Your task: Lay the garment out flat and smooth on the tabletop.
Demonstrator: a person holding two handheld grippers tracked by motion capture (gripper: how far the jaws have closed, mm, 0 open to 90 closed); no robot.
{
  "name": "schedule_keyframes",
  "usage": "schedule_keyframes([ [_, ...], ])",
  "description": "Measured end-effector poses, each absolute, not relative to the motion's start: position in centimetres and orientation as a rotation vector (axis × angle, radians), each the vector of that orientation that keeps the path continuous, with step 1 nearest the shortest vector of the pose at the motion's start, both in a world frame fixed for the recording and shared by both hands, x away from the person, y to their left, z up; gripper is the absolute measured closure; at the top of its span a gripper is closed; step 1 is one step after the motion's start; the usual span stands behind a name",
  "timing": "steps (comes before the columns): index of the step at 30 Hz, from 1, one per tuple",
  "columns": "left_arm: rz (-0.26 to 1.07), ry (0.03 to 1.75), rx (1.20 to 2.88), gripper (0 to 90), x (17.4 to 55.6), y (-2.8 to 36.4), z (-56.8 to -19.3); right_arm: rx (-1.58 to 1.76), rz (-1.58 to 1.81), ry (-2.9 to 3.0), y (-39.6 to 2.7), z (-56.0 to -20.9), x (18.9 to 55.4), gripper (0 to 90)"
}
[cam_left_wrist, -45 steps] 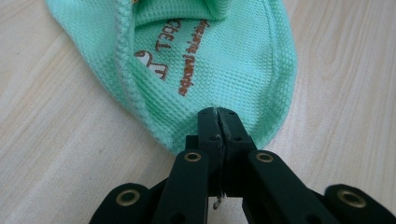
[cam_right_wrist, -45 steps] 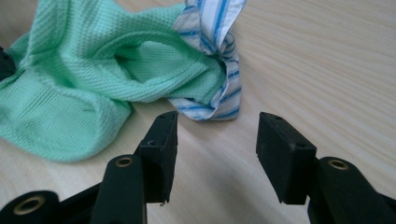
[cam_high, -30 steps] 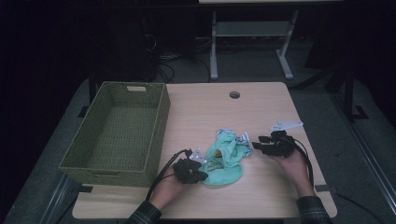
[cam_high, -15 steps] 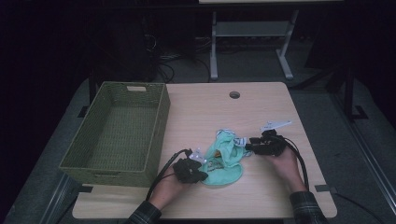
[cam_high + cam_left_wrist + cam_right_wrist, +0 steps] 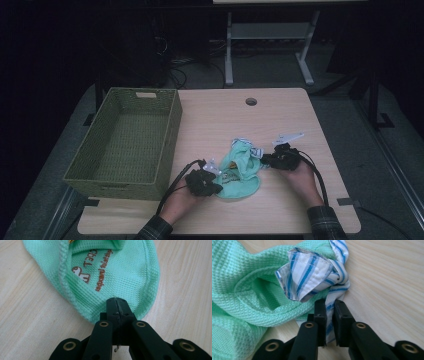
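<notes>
Down near the table's front edge lies the shirt, crumpled, its printed words half folded under. The left gripper pinches its green hem; the right gripper's jaws have just closed on the striped collar.

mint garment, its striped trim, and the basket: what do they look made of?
Mint garment: looks like a soft matte knit, with a fine pique-like grid texture and a ribbed seam.
Striped trim: seems a thin, smooth woven cloth, white with blue stripes, creasing sharply at its stitched edge.
Basket: olive green with a woven texture, possibly paper rope or wicker; the high view is too coarse to tell.
</notes>
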State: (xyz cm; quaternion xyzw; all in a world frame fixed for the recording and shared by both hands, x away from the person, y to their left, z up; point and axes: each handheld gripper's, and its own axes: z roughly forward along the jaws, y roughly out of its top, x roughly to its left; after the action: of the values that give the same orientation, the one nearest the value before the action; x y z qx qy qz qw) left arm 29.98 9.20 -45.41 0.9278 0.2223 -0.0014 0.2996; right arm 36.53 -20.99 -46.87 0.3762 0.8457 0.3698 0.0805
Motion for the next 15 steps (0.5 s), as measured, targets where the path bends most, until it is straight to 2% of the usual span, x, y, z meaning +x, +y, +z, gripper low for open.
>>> schedule_keyframes([
  [15, -0.012, 0.605, 2.448, 89.5, 30.0, 9.2, -45.5, 1.143, 1.065, 2.429, -24.5, -44.9, 36.2, 84.7],
])
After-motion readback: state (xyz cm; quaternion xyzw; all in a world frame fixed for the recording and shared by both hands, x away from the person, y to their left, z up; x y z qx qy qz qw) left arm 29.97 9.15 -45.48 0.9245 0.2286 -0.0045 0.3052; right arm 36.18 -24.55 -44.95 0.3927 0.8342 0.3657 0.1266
